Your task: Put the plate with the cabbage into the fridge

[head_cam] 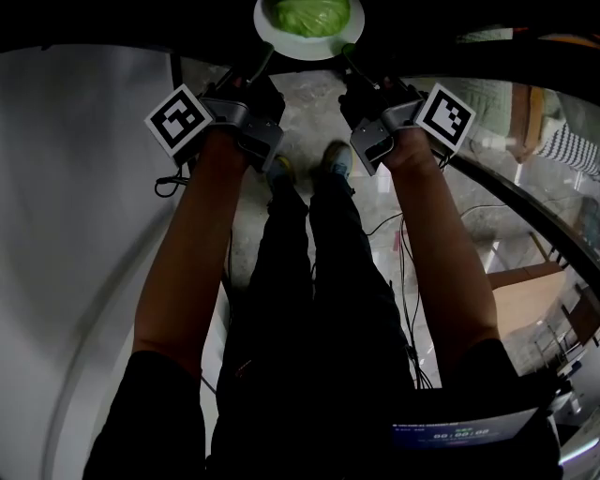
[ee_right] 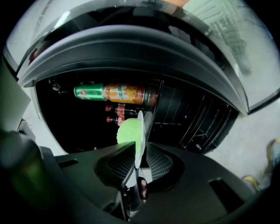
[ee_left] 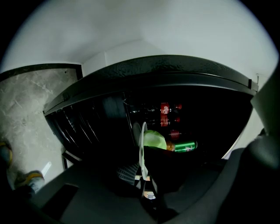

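White plate (head_cam: 309,49) with green cabbage (head_cam: 309,14), left gripper (head_cam: 265,56) and right gripper (head_cam: 350,52) each clamped on opposite rims, dark open fridge (ee_right: 192,118) ahead, drink bottles (ee_right: 127,93) inside, seemingly lying sideways

Dim, fisheye-warped frames, deep black shadows

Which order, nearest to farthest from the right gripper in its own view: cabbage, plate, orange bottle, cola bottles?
1. plate, clamped between its jaws.
2. cabbage, on the plate's left face.
3. orange bottle and cola bottles, farther back, above-left; too close to call.
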`<move>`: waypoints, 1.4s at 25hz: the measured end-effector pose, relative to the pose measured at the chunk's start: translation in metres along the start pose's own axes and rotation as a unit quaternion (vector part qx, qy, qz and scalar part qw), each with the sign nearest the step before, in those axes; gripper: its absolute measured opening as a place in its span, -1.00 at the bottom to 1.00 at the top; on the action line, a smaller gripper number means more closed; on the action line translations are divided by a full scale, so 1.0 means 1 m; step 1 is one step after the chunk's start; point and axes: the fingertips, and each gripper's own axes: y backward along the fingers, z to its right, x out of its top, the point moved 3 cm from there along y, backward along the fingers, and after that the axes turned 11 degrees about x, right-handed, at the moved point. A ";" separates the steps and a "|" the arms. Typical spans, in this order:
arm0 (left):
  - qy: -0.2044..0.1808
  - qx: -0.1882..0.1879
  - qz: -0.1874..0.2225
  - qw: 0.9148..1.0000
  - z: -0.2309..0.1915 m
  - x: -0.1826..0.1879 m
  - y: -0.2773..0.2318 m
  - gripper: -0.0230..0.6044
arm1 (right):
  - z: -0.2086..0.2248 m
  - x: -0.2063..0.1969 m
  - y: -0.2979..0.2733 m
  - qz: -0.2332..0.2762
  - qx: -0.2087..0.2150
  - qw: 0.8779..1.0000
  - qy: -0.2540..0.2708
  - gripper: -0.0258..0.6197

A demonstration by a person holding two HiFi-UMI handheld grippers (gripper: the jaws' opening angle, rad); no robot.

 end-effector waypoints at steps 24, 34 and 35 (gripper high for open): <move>-0.420 0.100 0.013 0.902 0.007 -0.021 0.016 -0.92 | -0.019 -0.026 0.007 -0.154 -0.123 0.894 0.402 -0.90; -0.618 0.121 0.023 0.776 0.016 -0.034 0.011 -0.92 | -0.026 -0.036 -0.004 -0.177 -0.140 0.820 0.526 -0.90; -0.636 0.124 0.025 0.761 0.017 -0.035 0.011 -0.92 | -0.026 -0.035 -0.004 -0.176 -0.141 0.817 0.530 -0.90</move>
